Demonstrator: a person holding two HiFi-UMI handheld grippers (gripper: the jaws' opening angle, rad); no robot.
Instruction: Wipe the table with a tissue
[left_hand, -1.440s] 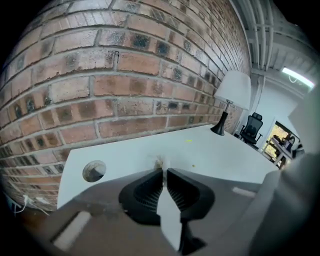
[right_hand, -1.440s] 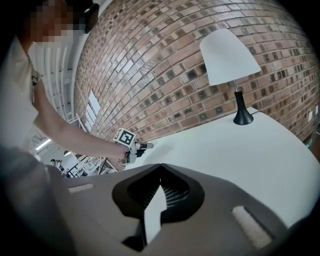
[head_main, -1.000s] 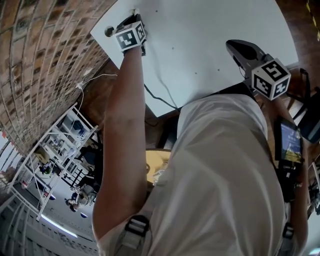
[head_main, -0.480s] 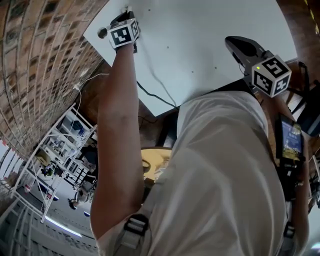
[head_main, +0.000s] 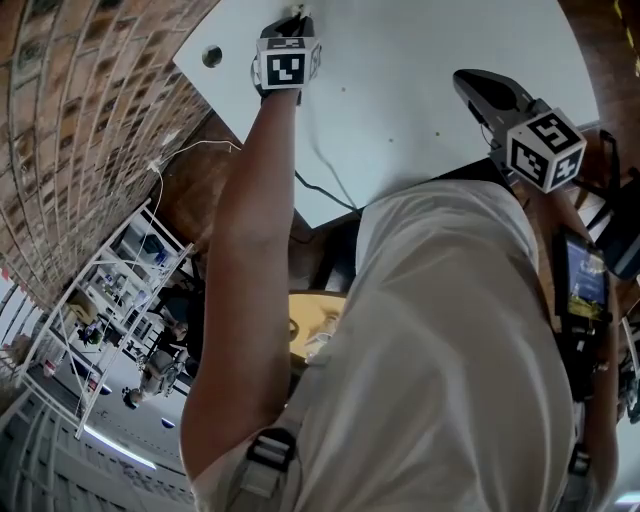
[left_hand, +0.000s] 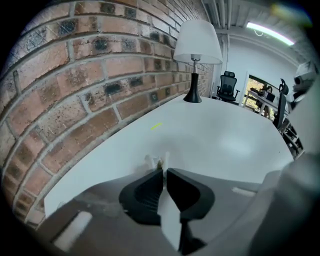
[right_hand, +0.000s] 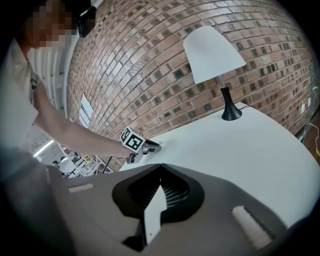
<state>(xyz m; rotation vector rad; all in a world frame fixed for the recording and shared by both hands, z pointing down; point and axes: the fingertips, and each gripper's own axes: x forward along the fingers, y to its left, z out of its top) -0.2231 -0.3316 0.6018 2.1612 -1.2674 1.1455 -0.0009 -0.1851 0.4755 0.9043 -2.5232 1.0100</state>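
Observation:
The white table (head_main: 420, 60) runs along a brick wall. My left gripper (head_main: 296, 22) reaches to its far side, tips down on the surface. In the left gripper view the jaws (left_hand: 164, 171) stand almost together, pinching a small crumpled white tissue (left_hand: 152, 161) that pokes out at the tips and rests on the tabletop. My right gripper (head_main: 465, 86) hovers over the near right part of the table, its jaws (right_hand: 161, 167) shut with nothing in them. The right gripper view shows the left gripper (right_hand: 155, 146) near the table's wall-side edge.
A white-shaded lamp (left_hand: 197, 45) on a black stem stands at the far end of the table. A round hole (head_main: 212, 55) sits near the table corner and a cable (head_main: 320, 170) hangs over the near edge. A small yellow mark (left_hand: 156, 126) lies ahead of the tissue.
My left gripper has slid to the right across the table, away from the round hole, with the tissue still in its jaws. The right gripper has stayed put.

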